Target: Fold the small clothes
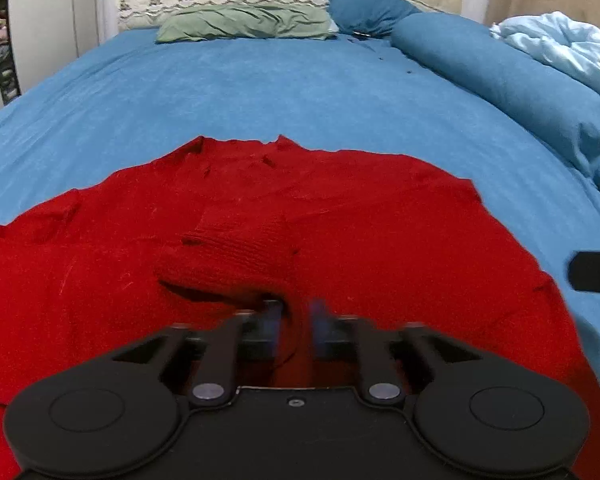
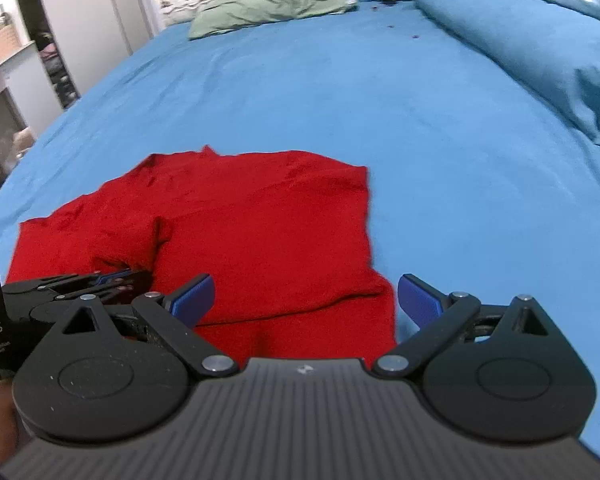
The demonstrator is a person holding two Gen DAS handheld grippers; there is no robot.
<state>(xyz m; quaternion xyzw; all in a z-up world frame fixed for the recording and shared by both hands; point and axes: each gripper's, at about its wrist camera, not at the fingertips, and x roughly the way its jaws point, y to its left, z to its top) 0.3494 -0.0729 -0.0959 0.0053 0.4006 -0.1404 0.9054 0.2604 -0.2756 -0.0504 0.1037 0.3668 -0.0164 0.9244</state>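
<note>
I am working over a bed with a blue sheet (image 2: pixel 340 100). A red knitted garment (image 2: pixel 260 232) lies spread on the sheet near its foot edge, one sleeve folded in across the body, I judge to narrow it for the next fold. My left gripper (image 1: pixel 296 322) hovers at that sleeve, blurred, jaws partly apart, seemingly gripping nothing. My right gripper (image 2: pixel 304 300) stands wide open and empty over the garment's near right corner. The left tool's handle shows white letters, only "DAS" readable.

Sweater (image 2: pixel 260 236) on bed sheet (image 2: pixel 340 100), pillow (image 2: pixel 272 8) behind, duvet (image 2: pixel 520 32) right.
</note>
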